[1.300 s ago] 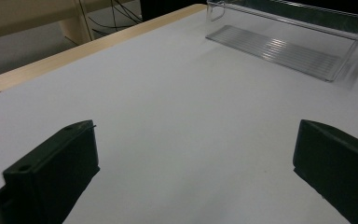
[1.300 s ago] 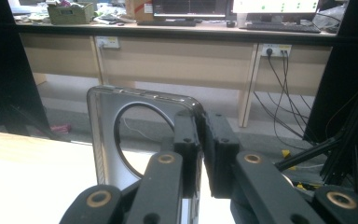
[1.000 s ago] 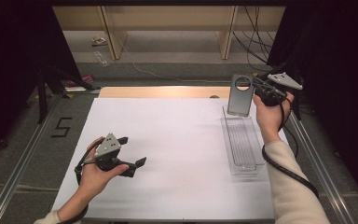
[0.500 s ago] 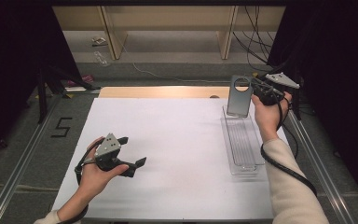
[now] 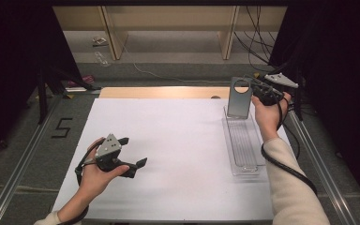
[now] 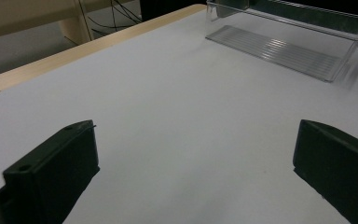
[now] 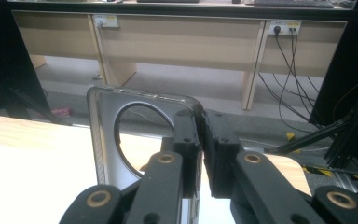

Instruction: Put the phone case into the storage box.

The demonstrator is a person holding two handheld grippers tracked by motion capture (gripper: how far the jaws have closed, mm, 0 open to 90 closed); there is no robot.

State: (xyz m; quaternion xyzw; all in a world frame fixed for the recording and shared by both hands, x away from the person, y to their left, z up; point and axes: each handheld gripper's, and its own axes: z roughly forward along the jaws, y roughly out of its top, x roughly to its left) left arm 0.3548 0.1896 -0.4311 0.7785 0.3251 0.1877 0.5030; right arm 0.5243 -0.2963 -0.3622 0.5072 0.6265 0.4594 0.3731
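I have the right tool clenched on the upper edge of a grey metal plate with a round hole, holding it upright at the upper right of the high view, over the far end of the clear plastic tray. The step in hand appears to be placing the plate at the tray. The next move calls for lowering it straight while keeping the grip firm. The left tool rests released at the lower left on the white table, holding nothing. In the right gripper view the plate's lower edge is hidden behind the jaws, so contact with the tray cannot be confirmed.
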